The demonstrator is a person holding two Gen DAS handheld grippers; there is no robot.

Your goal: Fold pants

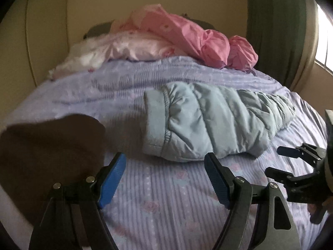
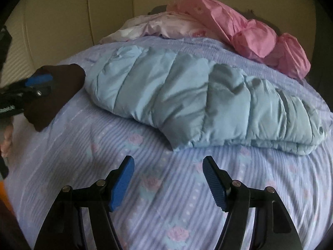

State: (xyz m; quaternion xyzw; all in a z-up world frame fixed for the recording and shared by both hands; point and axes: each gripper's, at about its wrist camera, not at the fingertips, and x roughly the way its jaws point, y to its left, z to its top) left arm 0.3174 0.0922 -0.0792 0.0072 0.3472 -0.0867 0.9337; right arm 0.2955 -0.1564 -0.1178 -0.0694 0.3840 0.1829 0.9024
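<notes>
Light blue quilted pants (image 1: pixel 210 120) lie folded on the bed, waistband to the left; they also show in the right wrist view (image 2: pixel 197 100). My left gripper (image 1: pixel 165 164) is open and empty, just in front of the pants' near edge. My right gripper (image 2: pixel 168 166) is open and empty, hovering over the sheet in front of the pants; it also shows at the right of the left wrist view (image 1: pixel 278 160). My left gripper appears at the left edge of the right wrist view (image 2: pixel 39 81).
A dark brown garment (image 1: pixel 50 150) lies on the bed's left side, also in the right wrist view (image 2: pixel 58 91). Pink bedding (image 1: pixel 187 39) is piled at the head of the lilac striped sheet (image 1: pixel 166 208). A green curtain (image 1: pixel 276 20) and window are at right.
</notes>
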